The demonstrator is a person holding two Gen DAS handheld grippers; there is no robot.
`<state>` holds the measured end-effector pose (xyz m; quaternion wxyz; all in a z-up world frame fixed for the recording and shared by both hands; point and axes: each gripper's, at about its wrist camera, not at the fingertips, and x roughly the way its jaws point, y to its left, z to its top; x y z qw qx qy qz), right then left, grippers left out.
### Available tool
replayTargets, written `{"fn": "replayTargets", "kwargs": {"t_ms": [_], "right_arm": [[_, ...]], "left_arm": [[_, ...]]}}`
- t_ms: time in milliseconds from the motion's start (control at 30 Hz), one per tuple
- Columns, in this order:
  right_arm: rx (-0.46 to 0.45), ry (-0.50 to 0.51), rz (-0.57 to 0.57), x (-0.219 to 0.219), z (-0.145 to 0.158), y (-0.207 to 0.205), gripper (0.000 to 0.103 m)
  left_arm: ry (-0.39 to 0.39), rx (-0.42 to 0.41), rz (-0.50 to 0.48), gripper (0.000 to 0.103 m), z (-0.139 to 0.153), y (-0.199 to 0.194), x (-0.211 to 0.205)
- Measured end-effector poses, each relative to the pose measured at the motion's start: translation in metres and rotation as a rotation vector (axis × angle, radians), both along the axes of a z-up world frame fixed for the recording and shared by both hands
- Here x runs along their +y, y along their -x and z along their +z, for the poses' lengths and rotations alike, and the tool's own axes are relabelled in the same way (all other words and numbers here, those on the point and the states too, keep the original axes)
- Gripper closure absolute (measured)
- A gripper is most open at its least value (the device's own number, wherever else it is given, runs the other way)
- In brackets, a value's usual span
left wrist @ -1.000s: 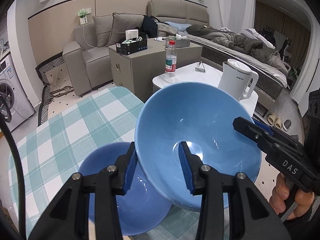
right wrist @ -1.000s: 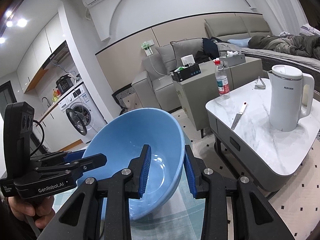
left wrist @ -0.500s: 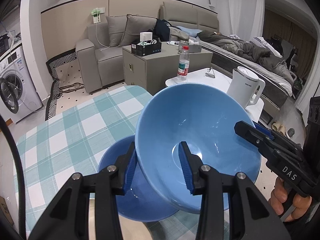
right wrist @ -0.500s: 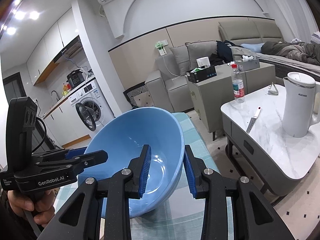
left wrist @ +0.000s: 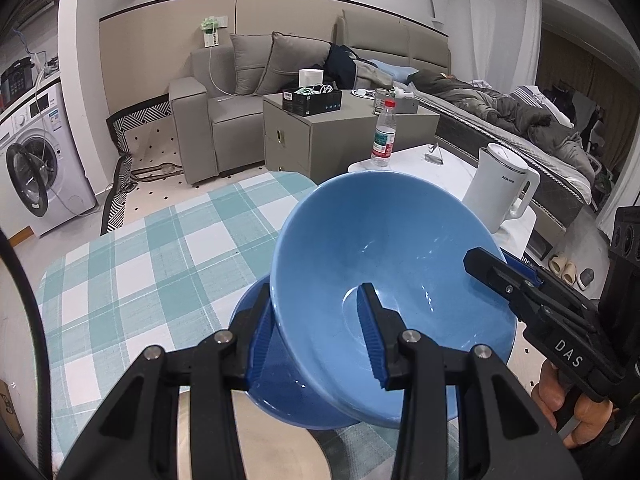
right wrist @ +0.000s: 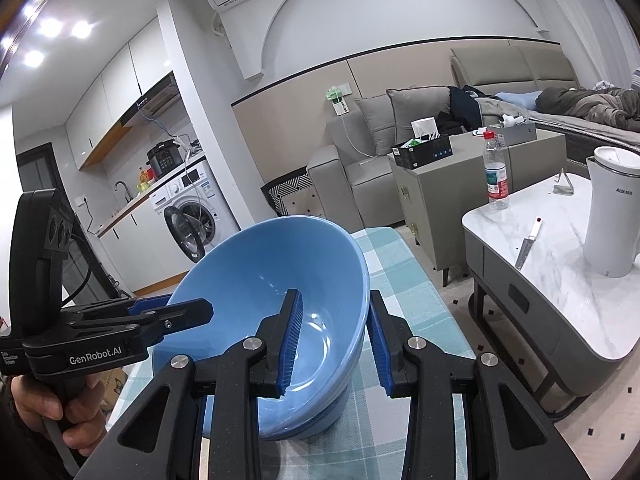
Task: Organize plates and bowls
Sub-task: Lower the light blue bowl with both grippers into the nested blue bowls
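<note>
Blue glazed ceramic made up the big round bowl [left wrist: 384, 280], which hung tilted above the near end of the table covered in a teal-and-white checked cloth [left wrist: 160, 264], carried between both tools. The left gripper [left wrist: 316, 336] was clamped on the rim nearest its camera, one blue ribbed pad inside the bowl and the other outside against the wall; the right gripper [right wrist: 334, 340] pinched the opposite rim in the same way, one pad inside and one outside. Just beneath sat a second blue bowl [left wrist: 280, 392], resting on the cloth near the table's close edge, and in the right wrist view the carried bowl seemed to be partly lowered into it, though I could not tell whether the two were touching. Such a bowl would likely be stiff, fairly heavy for a rim pinch, slick on its glaze and liable to chip if knocked against its twin, so two opposite holds on the thin rim looked the sensible place to grasp it. Being round, it had no long axis to speak of; its mouth faced up and leaned towards the left wrist camera, with the far rim raised above the near one. A white electric kettle [right wrist: 612, 216] stood well apart on the marble-topped side table [right wrist: 560, 280].
</note>
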<state>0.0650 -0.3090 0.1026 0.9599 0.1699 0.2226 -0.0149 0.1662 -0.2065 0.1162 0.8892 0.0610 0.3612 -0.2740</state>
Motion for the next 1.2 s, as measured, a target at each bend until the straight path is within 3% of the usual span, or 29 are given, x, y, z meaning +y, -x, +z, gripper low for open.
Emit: {"fn": "replayTargets", "kwargs": {"t_ms": [1200], "right_arm": [[0.111, 0.060, 0.086, 0.031, -0.045, -0.037, 0.069]], "left_arm": [[-0.037, 0.054, 0.099, 0.063, -0.041, -0.016, 0.023]]}}
